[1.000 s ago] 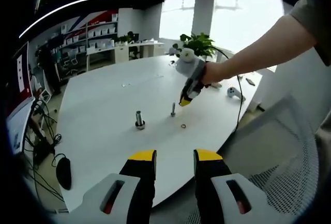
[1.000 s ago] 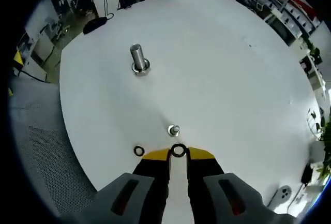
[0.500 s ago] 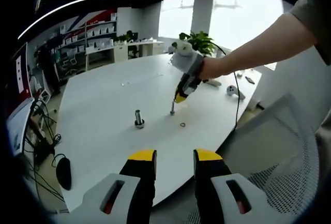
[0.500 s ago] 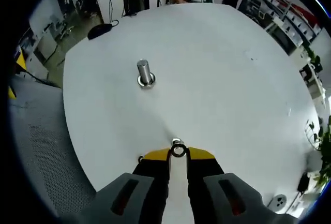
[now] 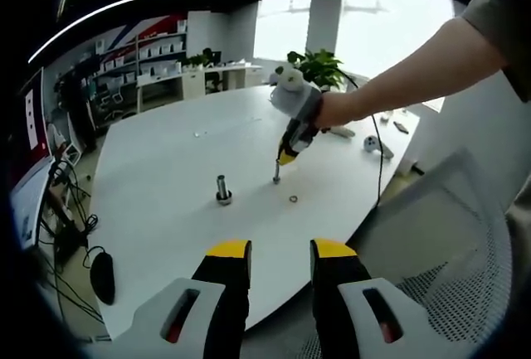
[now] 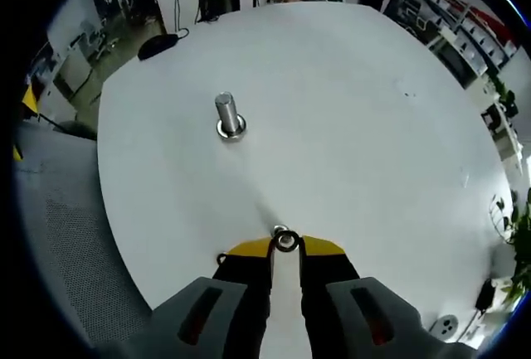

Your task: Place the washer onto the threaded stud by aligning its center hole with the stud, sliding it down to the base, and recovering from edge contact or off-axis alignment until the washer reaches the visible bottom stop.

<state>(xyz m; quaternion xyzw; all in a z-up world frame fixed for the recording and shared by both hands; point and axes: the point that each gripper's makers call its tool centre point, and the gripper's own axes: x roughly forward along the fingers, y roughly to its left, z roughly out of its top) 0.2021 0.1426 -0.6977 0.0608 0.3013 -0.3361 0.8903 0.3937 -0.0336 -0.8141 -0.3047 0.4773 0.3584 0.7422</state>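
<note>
My right gripper (image 6: 286,244) is shut on a dark ring washer (image 6: 286,242) held at its yellow tips. The washer hangs right over the top of the small threaded stud (image 6: 280,230), nearly covering it. In the left gripper view the right gripper (image 5: 285,157) reaches down from a person's arm, its tips at the top of that stud (image 5: 277,173). A second washer (image 5: 293,200) lies flat on the white table just right of the stud; in the right gripper view it peeks out as a washer (image 6: 221,258) by the left jaw. My left gripper (image 5: 280,251) is open, back at the table's near edge.
A thicker steel bolt (image 6: 227,116) stands upright on the white round table (image 6: 373,152), also seen as a bolt (image 5: 223,191) left of the stud. A mesh chair (image 5: 465,235) sits at the right. A plant (image 5: 318,69), a controller (image 5: 376,147) and cables lie at the far edge.
The right gripper carried the washer from short of the stud to directly over its top. The loose washer on the table slid almost under the left jaw in that view. The left gripper stayed put.
</note>
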